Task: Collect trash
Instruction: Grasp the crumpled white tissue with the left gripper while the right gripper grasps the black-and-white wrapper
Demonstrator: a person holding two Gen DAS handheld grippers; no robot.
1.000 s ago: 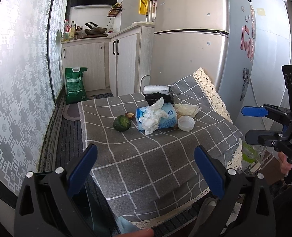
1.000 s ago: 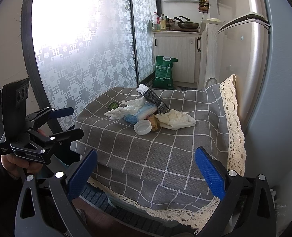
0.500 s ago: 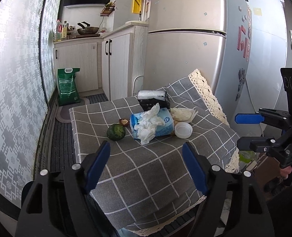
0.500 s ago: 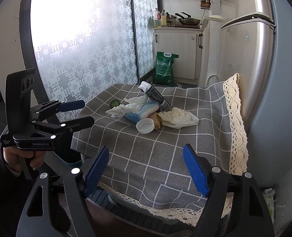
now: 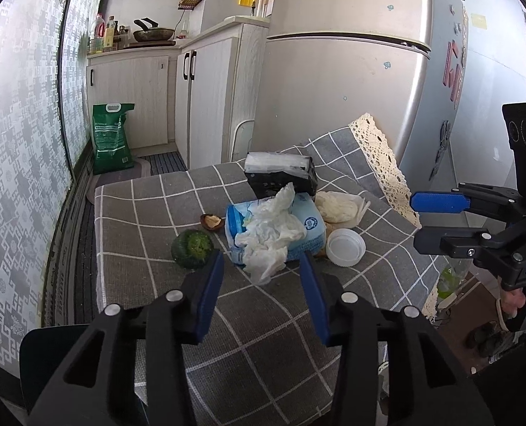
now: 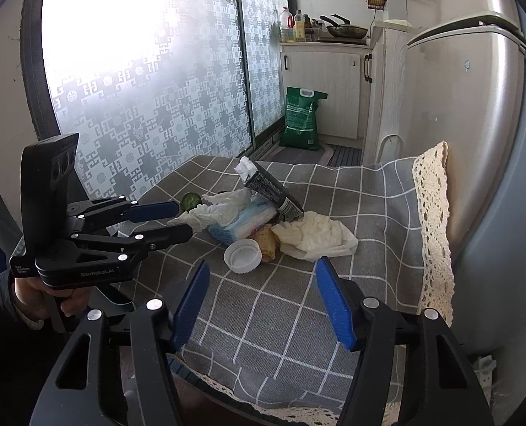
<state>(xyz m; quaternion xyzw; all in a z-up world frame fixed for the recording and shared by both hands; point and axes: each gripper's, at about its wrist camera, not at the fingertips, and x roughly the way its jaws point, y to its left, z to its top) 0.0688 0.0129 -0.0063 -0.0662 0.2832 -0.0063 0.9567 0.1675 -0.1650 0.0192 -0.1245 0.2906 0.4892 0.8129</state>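
Trash piled on a grey checked tablecloth (image 5: 263, 337), with both grippers held parted above it.

The left gripper (image 5: 261, 273) is held spread with nothing gripped, the crumpled tissue (image 5: 270, 234) at its 12 o'clock, lying on a blue tissue pack (image 5: 310, 225); the right gripper (image 6: 263, 284) is likewise released, a white cap (image 6: 243, 256) at 12 o'clock; a green rind (image 5: 192, 249) is seen at 9 o'clock of the pack; a black wrapper (image 5: 280, 174) is propped behind.

Daylight through frosted window (image 6: 128, 71), blown out at 10 o'clock in right view. Fridge (image 5: 351, 88) shows soft sheen. Fisheye bends edges; corners vignetted black. Focus sharp.
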